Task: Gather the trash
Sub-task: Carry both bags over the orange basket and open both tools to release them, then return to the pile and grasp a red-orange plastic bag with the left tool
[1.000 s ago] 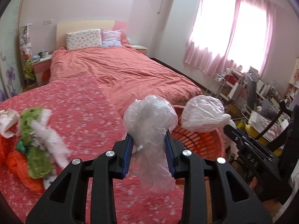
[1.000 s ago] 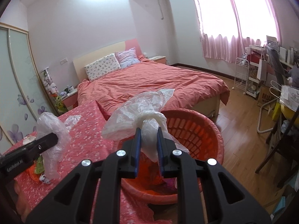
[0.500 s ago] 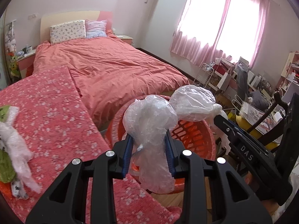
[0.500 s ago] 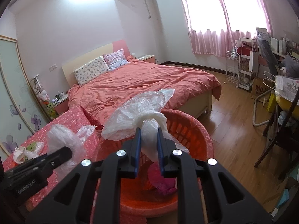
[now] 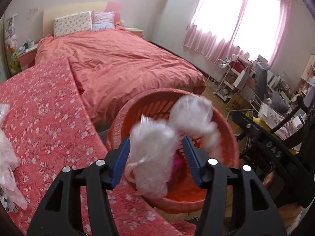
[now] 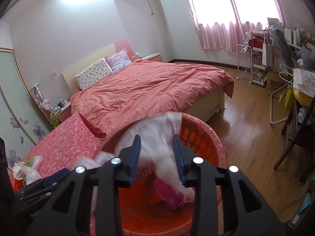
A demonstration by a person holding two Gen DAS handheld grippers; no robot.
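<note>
A crumpled clear plastic bag (image 5: 151,153) hangs blurred between the spread fingers of the left claw (image 5: 155,157), over the near rim of the orange basket (image 5: 126,118); the blue pads (image 5: 121,163) stand clear of it, so this claw is released. A second clear bag (image 6: 163,147), also blurred, sits between the parted fingers of the right claw (image 6: 157,157), above the basket's mouth; that claw is released too. Inside the basket lies a pink bundle (image 6: 169,194). Left of the basket is the table (image 5: 49,127) under a floral red cloth, with more plastic scraps (image 5: 7,167) on its far-left edge. Beyond the basket stands a bed (image 5: 118,63).
</note>
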